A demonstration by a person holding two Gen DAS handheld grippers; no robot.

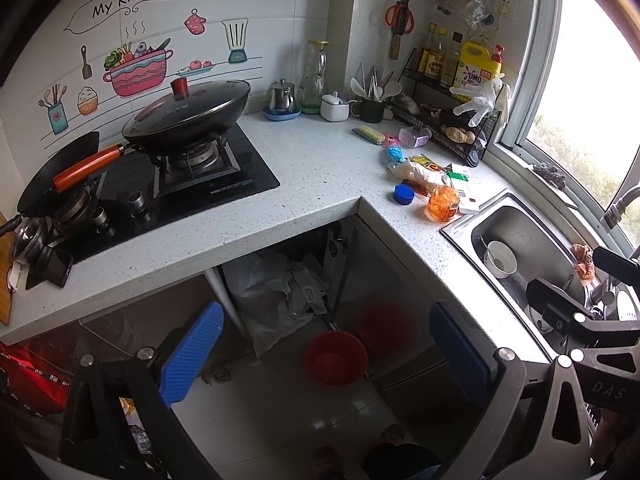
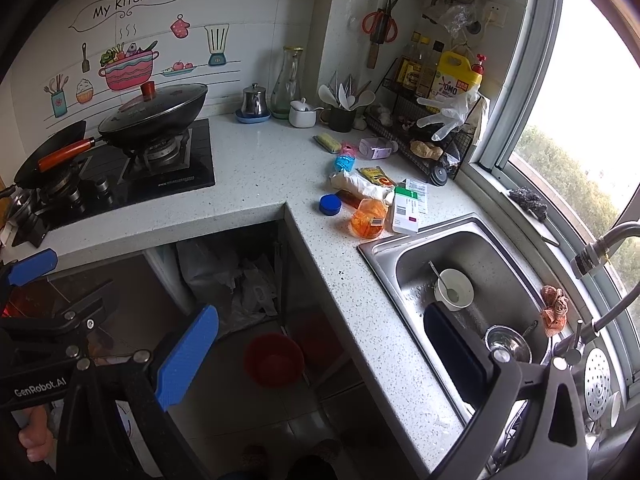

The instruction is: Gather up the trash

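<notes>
Daylight from blown-out window, dim under-counter shadows, fisheye-curved edges, soft focus

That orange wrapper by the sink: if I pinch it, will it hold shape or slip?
The orange wrapper looks like thin, crinkled clear film, so it will probably crush flat and weigh very little. Its glossy surface may slide between the pads. It lies against the white box, so a push would likely nudge that too.
</notes>
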